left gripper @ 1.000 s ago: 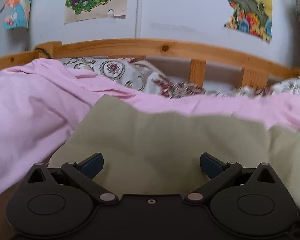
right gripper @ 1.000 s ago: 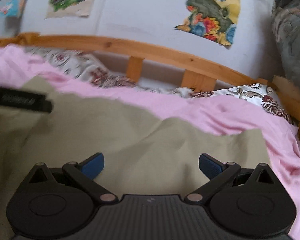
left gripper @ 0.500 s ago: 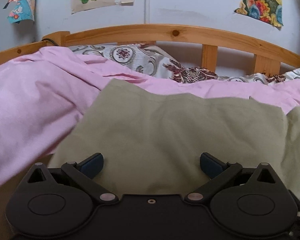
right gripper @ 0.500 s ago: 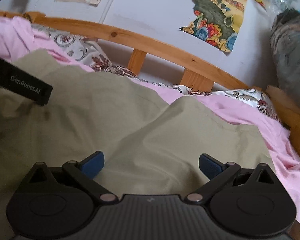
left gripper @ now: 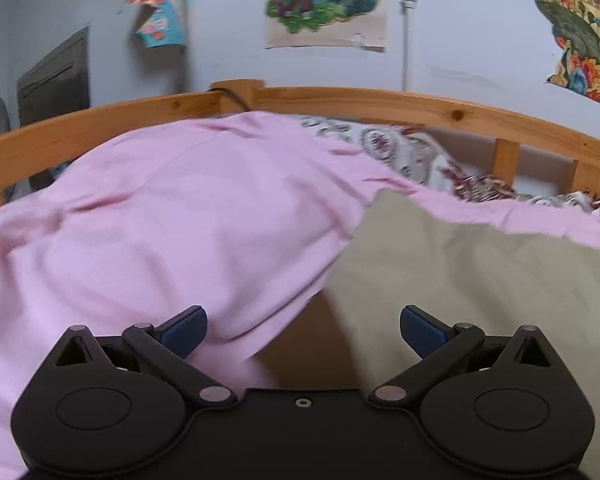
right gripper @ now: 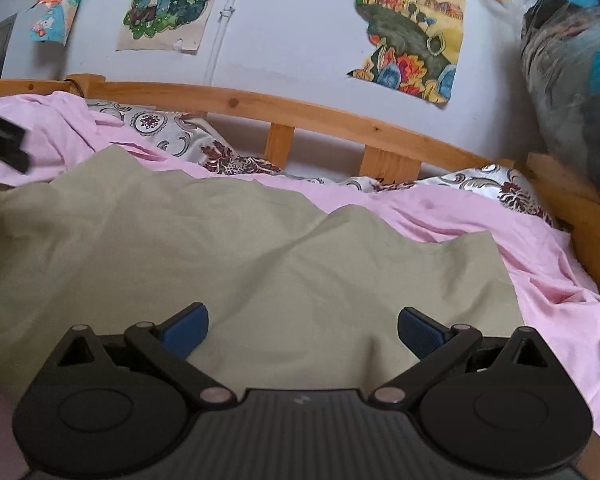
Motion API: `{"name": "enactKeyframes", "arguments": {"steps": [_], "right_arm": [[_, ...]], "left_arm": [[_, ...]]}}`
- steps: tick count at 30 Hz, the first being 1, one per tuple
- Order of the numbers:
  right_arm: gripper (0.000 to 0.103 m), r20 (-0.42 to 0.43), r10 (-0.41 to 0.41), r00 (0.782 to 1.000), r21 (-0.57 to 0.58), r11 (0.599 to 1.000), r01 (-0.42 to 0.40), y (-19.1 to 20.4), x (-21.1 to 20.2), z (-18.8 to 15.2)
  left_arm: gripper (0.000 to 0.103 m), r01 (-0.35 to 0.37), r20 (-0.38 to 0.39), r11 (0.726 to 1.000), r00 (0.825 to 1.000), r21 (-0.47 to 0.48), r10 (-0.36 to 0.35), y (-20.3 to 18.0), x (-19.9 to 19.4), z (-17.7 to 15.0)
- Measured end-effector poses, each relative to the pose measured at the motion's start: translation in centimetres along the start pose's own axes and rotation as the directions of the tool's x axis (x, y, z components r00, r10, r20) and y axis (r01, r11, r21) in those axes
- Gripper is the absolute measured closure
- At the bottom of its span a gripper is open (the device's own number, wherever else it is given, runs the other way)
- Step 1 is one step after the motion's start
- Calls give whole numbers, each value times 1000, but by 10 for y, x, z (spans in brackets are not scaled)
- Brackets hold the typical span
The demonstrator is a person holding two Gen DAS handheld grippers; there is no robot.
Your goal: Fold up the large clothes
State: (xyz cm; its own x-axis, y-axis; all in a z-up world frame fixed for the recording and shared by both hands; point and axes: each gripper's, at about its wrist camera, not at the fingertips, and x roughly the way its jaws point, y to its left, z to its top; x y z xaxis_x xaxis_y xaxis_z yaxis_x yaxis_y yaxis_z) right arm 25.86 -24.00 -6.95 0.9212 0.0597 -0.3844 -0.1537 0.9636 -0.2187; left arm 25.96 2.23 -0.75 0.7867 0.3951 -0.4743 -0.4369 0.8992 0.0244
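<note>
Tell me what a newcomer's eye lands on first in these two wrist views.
First the big khaki cloth spread over the pink sheet on the bed, filling the middle of the right wrist view. Then the bright cartoon posters on the pale wall above the wooden bed rail. In the foreground, the left claw and right claw both stand open and hold nothing; the left one faces the khaki cloth's left edge and the pink sheet.

Pale wall [right gripper: 300, 32] bearing 3 paper posters: cartoon figure [right gripper: 168, 4], torn landscape [right gripper: 412, 28], orange figure [right gripper: 56, 4]. Wooden bed rail [right gripper: 320, 114] with slats below. Pink sheet [left gripper: 180, 220] over bed; patterned pillow [right gripper: 160, 128] against rail. Soft daylight.
</note>
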Motion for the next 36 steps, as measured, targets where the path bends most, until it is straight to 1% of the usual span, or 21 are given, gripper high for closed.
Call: {"name": "enactKeyframes", "arguments": {"steps": [2,6,9,13,17,19,20,21,23,25,27,28,30,31,33,36], "right_arm": [[0,-20,4,1000,6,1000,-4,1,4,-2],[0,-39,22,999,67,998,-19,-4,-1,-6],[0,-47,41,998,94,995,-37,-8,0,-9],[0,-80,80,994,120,990,-70,-13,8,-10],[0,-104,137,985,191,975,-115,-24,14,-12],[0,-104,154,983,218,967,-128,-29,15,-14],[0,-103,152,983,219,967,-127,-29,14,-14],[0,-101,146,984,214,969,-122,-28,13,-14],[0,-96,128,987,194,975,-108,-25,12,-15],[0,-95,117,989,180,979,-99,-22,12,-14],[0,-98,113,989,174,980,-95,-21,13,-14],[0,-100,114,988,175,980,-95,-20,13,-14],[0,-101,120,988,182,978,-100,-21,13,-14],[0,-102,123,987,188,977,-102,-22,14,-14],[0,-101,131,986,199,974,-109,-23,14,-14],[0,-98,133,986,204,973,-111,-24,13,-15]], "left_arm": [[1,-20,-3,1000,1000,14,20,13,-5,-10],[1,19,-39,1000,999,-4,-19,36,-2,-24],[1,19,-94,999,995,-39,-22,46,10,-28],[1,6,-101,1000,995,-3,-7,41,13,-31],[1,9,-108,999,994,-33,-13,43,7,-29],[1,16,-100,999,995,-28,-19,40,0,-28],[1,34,-90,999,995,-28,-36,38,-7,-28],[1,66,-78,997,995,-28,-68,36,-13,-29],[1,125,-76,992,989,-33,-127,32,-24,-30],[1,166,-77,984,982,-59,-170,29,-33,-30],[1,226,-95,969,967,-99,-236,27,-34,-32],[1,241,-115,963,960,-120,-255,26,-32,-34],[1,256,-154,951,947,-170,-283,24,-25,-38],[1,253,-171,949,943,-186,-285,23,-20,-39],[1,228,-200,952,942,-203,-268,19,-11,-43],[1,213,-214,957,943,-198,-254,15,-3,-47]]}}
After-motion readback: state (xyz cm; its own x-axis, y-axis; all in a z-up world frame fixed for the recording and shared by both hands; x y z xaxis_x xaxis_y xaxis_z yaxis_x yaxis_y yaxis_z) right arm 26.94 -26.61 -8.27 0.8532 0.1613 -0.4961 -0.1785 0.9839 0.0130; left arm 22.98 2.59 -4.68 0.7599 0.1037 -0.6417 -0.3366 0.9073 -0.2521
